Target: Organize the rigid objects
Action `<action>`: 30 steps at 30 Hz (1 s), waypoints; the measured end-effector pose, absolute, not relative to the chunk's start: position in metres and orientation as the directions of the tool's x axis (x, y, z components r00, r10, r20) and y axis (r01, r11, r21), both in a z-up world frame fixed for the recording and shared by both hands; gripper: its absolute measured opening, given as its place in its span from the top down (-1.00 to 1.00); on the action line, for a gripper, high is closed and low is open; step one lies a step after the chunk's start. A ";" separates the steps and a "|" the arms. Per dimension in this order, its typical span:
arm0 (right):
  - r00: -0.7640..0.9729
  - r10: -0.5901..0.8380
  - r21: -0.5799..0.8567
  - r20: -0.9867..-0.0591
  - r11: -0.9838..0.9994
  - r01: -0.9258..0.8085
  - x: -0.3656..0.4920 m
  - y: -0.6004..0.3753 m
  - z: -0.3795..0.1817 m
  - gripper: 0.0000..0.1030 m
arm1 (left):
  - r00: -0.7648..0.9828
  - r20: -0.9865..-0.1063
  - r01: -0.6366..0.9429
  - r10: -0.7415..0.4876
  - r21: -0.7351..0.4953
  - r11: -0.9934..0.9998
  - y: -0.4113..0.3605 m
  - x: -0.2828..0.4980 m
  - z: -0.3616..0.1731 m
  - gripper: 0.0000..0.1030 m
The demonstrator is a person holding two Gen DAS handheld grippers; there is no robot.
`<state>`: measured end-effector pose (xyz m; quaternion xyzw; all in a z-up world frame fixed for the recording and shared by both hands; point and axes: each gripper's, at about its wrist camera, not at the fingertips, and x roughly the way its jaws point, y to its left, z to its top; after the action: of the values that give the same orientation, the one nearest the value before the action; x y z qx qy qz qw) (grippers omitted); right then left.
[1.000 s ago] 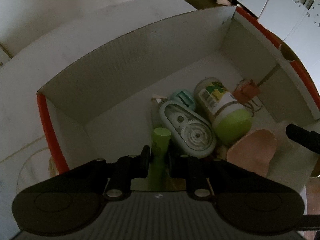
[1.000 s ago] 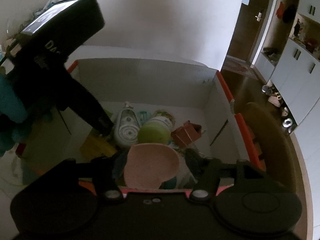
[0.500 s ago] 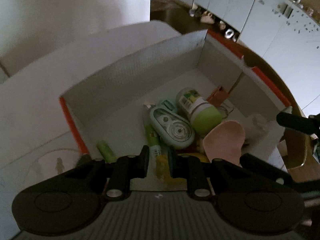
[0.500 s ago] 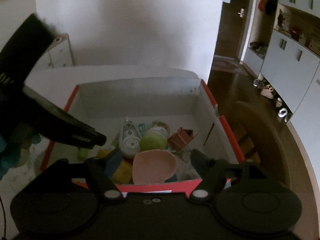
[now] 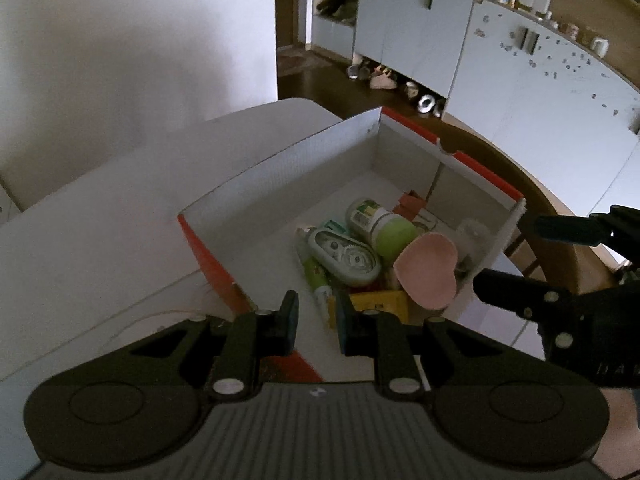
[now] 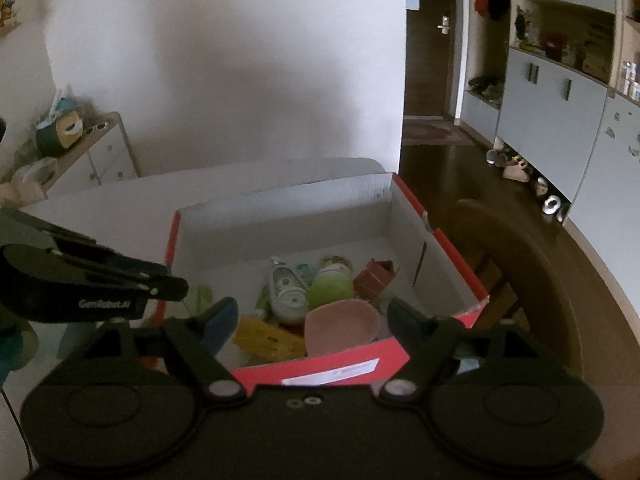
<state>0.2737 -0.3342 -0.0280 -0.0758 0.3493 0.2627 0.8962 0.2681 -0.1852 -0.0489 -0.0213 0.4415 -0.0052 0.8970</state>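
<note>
Pulled back up off the box (image 5: 280,168) | left gripper (image 5: 316,322) clenched, empty | right gripper (image 6: 312,320) been spreading, nothing between fingers | pink heart (image 6: 340,326) in box near corner, just ahead of right fingers

Matt cardboard box (image 5: 288,168), smooth plastic bottle (image 5: 380,226), glossy wooden floor (image 6: 448,164).

One red-edged cardboard box (image 5: 472,162) on the table, and inside it: one correction-tape dispenser (image 5: 346,256), one bottle with a green cap (image 5: 380,226), one pink heart-shaped pad (image 5: 428,272), one yellow packet (image 5: 376,304), one slim green tube (image 5: 314,276), one reddish-brown carton (image 6: 374,278) (more lies beneath, too buried to count). Two grippers hover: left gripper (image 5: 316,322), right gripper (image 6: 310,318).
</note>
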 end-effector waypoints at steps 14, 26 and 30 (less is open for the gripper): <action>0.695 0.418 0.086 -0.585 0.884 -0.460 0.214 -0.336 -0.009 -0.83 | 0.656 -0.751 0.060 -0.077 -0.050 0.997 -0.172 0.212 -0.036 0.32; 0.760 0.398 0.075 -0.515 0.903 -0.423 0.170 -0.336 0.008 -0.99 | 0.732 -0.662 0.148 -0.160 -0.075 0.986 -0.172 0.166 -0.014 -0.49; 0.780 0.384 0.069 -0.494 0.912 -0.405 0.157 -0.338 0.014 -0.99 | 0.754 -0.632 0.161 -0.180 -0.088 0.983 -0.174 0.156 -0.008 -0.61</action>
<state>0.1569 -0.3377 0.0137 -0.0207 0.2572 0.2092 0.9432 0.1555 -0.1735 -0.0084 -0.0141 0.3389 -0.0909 0.9363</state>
